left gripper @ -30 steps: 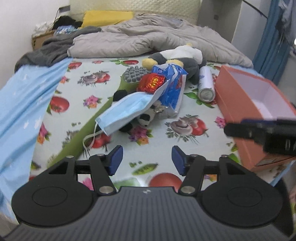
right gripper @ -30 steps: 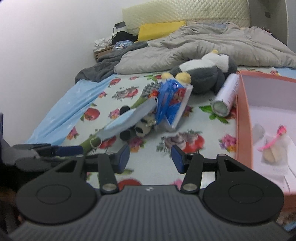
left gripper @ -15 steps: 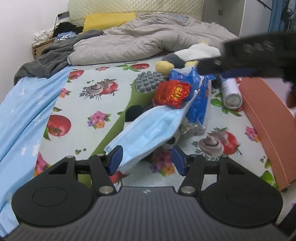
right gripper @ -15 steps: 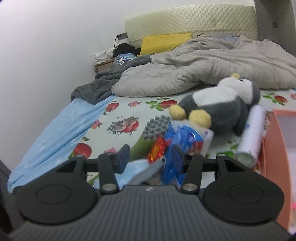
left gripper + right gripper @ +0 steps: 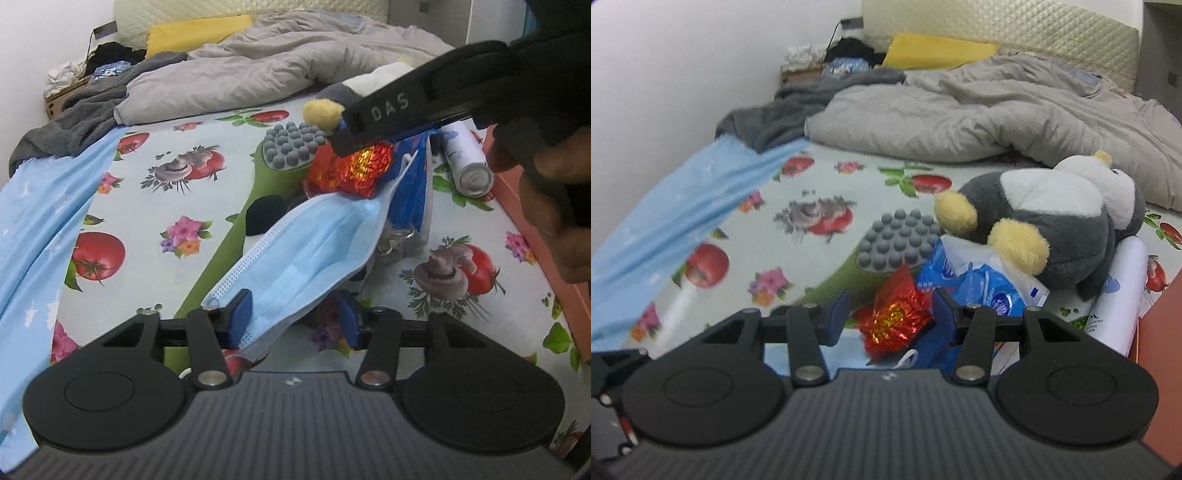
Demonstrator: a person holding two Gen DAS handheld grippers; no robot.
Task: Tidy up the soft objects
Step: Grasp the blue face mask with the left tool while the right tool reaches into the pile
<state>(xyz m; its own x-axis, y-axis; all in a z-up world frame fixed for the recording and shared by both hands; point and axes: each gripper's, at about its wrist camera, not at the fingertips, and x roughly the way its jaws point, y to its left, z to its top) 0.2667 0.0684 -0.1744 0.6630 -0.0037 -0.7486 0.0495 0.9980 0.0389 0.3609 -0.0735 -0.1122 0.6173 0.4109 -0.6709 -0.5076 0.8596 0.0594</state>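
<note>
Left hand-held gripper (image 5: 291, 319): jaws parted and just now narrowing, with the lower end of the blue face mask (image 5: 314, 251) lying between its blue pads; the pads do not yet look pressed onto the cloth.
Mask's long axis: it runs on a slant, from the near corner between the left jaws up and away to the right, where its far end is tucked under the red foil packet (image 5: 351, 170).
Right hand-held gripper (image 5: 890, 314): jaws standing apart, straddling the red foil packet (image 5: 894, 319) without pinching it.
Which hand is nearer: the left for the mask, the right for the packet on top of it.
Where the pile lies: on the fruit-print bed sheet (image 5: 147, 206), heaped over a green massage brush (image 5: 291, 147) and a blue wipes pack (image 5: 982, 291), with the plush penguin (image 5: 1052, 229) just behind.
Likely next: the left closes on the mask corner and draws it back along its slant; the packet may slide off as it goes.
Orange box (image 5: 539, 236): at the right edge, beside a white spray can (image 5: 467, 162).
</note>
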